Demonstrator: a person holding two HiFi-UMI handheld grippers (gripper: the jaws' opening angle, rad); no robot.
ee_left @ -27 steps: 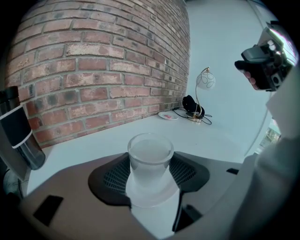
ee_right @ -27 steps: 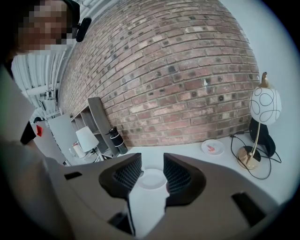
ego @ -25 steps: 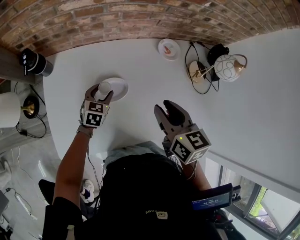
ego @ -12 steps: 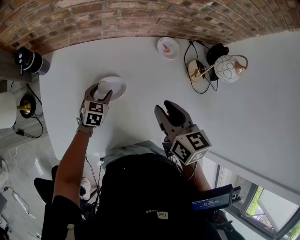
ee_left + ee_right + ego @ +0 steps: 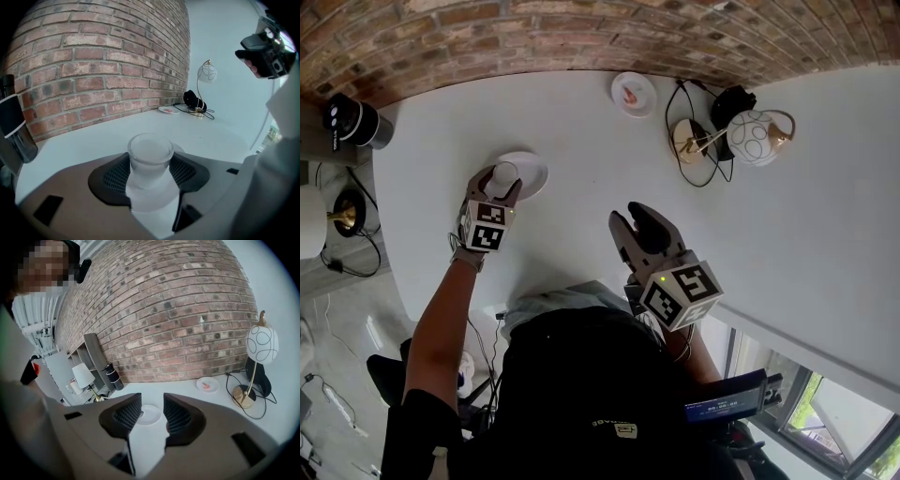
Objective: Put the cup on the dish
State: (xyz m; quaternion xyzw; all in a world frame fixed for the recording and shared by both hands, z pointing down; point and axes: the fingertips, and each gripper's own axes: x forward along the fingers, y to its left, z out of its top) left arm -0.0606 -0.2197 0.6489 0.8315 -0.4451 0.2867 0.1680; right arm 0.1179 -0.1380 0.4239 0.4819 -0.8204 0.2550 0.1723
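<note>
Clamping the upright cup point(image 5: 150, 157) between its jaws, the left gripper point(image 5: 496, 187) holds it at the dish's point(image 5: 532, 172) near rim. Whether the cup touches the dish cannot be told. The right gripper point(image 5: 633, 218) hangs above the table point(image 5: 581, 122) with its jaws apart and empty, and the dish lies far ahead.

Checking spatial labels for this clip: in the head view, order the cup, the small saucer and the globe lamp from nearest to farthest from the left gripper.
1. cup, between the jaws of the left gripper.
2. small saucer, by the brick wall.
3. globe lamp, far right.
</note>
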